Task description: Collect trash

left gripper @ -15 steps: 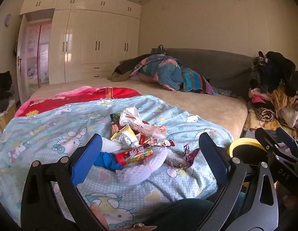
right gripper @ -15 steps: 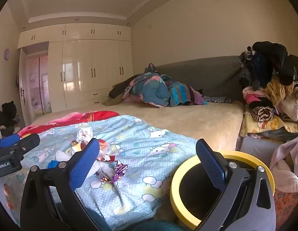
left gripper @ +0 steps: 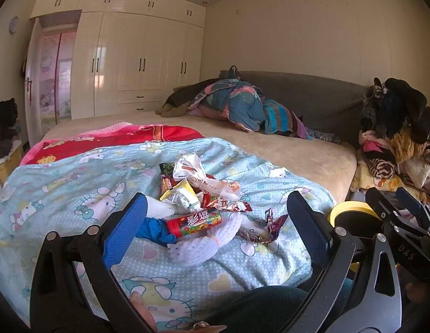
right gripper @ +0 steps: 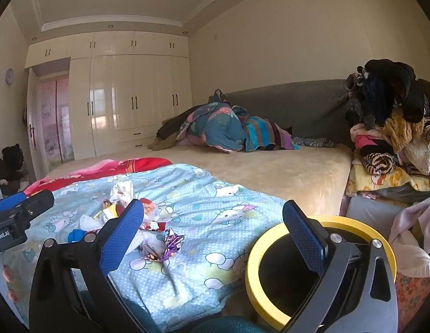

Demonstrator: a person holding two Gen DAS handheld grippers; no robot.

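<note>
Trash pile [left gripper: 198, 205] lies beyond my left claw [left gripper: 216, 222], spread wide, empty; right claw [right gripper: 212, 234] likewise; red tube [left gripper: 194, 223] reads "彩逗".

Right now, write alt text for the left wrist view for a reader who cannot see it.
The open left gripper faces a pile of snack wrappers and white foam netting on a light blue cartoon-cat quilt on a bed. A yellow-rimmed bin and the right gripper sit at right; white wardrobes stand behind.
</note>
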